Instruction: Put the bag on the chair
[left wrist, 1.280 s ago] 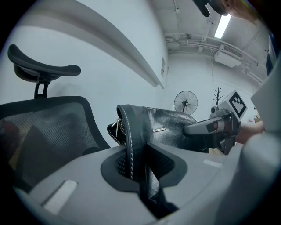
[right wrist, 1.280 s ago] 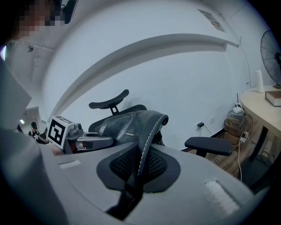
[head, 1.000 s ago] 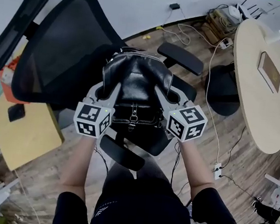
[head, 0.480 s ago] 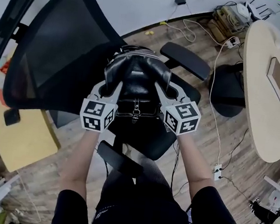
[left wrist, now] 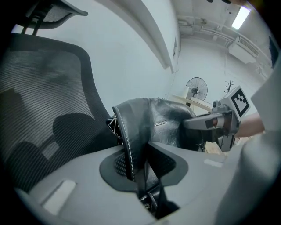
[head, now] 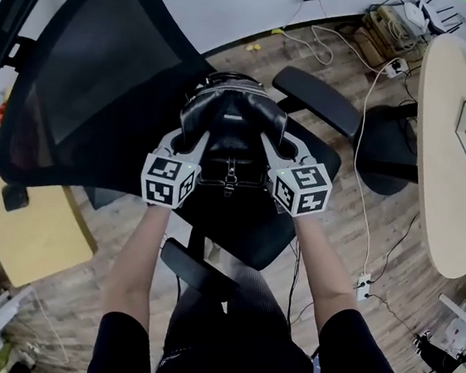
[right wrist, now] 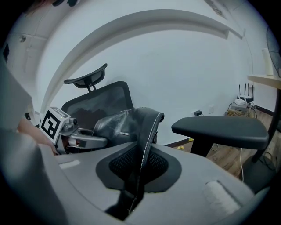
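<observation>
**Head view:** black leather bag (head: pixel 231 131) low over the seat of the mesh chair (head: pixel 86 81), backrest just behind it. Left claw (head: pixel 190 141) & right claw (head: pixel 273 144) each pinch a top edge, one per side. Can't tell if the base touches the seat yet.

**Left gripper view:** left claw (left wrist: pixel 142 165) narrow, stitched edge of bag (left wrist: pixel 151 125) nipped betw. its pads. Jaws have just been easing apart.

**Right gripper view:** right claw (right wrist: pixel 139 169) narrow on the other stitched edge of bag (right wrist: pixel 127 123). Jaws likewise just easing apart. Armrest (right wrist: pixel 219 127) alongside.

**Step:** prob. set-down, shading into release.

**Next:** let the weight settle on the seat, open both claws fully, then back out w/o snagging the edges. Soft bag may slump.
</observation>
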Available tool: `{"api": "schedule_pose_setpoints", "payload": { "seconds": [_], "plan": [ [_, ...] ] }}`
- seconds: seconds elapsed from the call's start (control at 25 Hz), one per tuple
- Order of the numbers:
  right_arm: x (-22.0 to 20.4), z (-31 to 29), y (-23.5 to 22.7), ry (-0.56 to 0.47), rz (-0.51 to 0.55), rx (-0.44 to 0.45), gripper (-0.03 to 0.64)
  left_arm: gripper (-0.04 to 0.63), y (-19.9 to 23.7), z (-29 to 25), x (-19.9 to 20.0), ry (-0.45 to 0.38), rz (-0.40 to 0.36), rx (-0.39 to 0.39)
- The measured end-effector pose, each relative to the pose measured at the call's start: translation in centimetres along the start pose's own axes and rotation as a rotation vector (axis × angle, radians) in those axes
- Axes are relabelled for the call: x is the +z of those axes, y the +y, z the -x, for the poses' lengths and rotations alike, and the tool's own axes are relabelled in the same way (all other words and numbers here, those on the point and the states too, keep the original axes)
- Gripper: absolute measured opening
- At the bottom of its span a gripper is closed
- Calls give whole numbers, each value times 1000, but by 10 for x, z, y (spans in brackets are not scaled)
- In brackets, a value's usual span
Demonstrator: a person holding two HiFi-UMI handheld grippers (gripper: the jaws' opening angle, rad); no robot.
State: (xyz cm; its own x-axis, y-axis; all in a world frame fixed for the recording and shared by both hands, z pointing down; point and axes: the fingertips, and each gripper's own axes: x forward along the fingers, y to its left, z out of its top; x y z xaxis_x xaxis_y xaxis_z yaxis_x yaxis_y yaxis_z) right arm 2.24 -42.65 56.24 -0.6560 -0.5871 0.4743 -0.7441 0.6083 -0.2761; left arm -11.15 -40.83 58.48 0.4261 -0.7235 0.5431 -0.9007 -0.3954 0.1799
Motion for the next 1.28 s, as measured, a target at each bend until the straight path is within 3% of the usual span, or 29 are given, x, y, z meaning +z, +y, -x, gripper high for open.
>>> {"api": "schedule_pose_setpoints", "payload": {
  "seconds": [0.24, 0.88, 1.28],
  "plan": [
    [-12, -11, -8, 9, -17, 2, 44, 91, 7, -12, -10, -7, 2, -1],
    [-32, -27, -6, 41, -19, 23, 82, 152, 29, -17, -42, 4, 175, 3],
    [-41, -24, 0, 112, -12, 28, 167, 237, 39, -4, -59, 86, 166, 45]
  ]
}}
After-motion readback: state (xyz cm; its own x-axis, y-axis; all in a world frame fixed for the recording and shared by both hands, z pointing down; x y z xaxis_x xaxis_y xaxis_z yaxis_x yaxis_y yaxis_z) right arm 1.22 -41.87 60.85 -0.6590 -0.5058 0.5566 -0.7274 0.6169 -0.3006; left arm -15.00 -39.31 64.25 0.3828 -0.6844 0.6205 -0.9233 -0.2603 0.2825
